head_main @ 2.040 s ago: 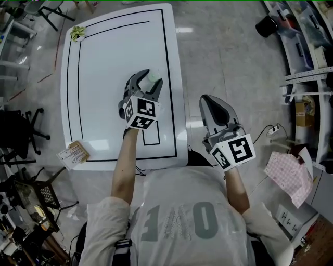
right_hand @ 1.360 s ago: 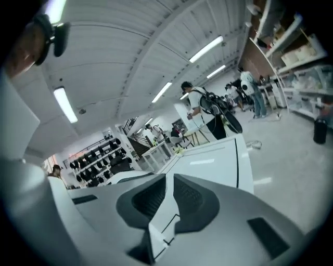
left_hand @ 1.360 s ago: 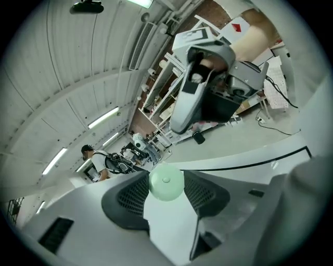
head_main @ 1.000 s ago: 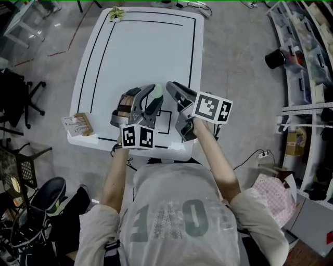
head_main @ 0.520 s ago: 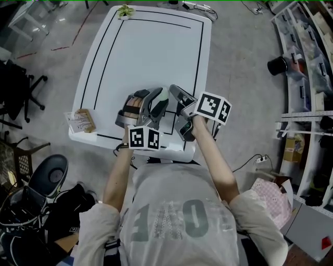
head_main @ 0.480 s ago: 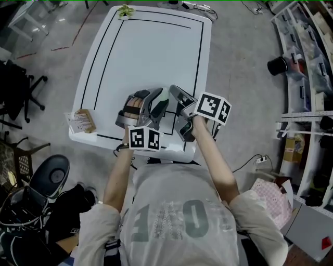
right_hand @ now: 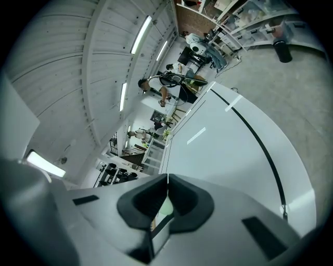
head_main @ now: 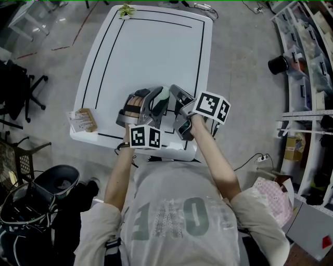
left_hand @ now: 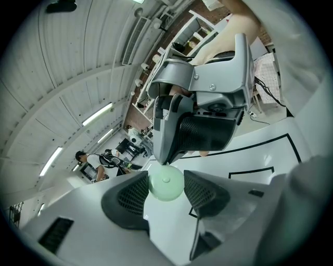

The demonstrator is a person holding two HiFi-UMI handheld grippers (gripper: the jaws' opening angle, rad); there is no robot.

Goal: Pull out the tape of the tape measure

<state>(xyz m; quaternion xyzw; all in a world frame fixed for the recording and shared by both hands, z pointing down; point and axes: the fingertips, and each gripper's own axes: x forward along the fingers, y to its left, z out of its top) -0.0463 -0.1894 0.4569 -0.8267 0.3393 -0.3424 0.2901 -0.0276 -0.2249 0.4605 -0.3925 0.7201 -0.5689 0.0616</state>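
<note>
I see the white counter with its black border line in the middle of the head view, and both grippers work close together at its lower edge. My left gripper sits just left of centre and holds the tape measure, a small round case of pale green colour, lifted a little above the counter surface. In the left gripper view the left gripper has its jaws at medium width, one dark pad pressing on each side of the tape measure, so the case is firmly clamped in the lower middle of that frame.

My right gripper comes from the right side, its marker cube toward the right. In the left gripper view the right gripper fills the upper centre and its tip touches the top rim of the green case.

In the right gripper view the right gripper has its jaws pressed together, with only a thin pale sliver between the tips. I cannot tell if this sliver is the end of the tape. A bit of the pale green tape measure shows just behind the closed jaws.

A flat card packet lies at the left edge of the counter, and a small green plant stands at the upper edge.
</note>
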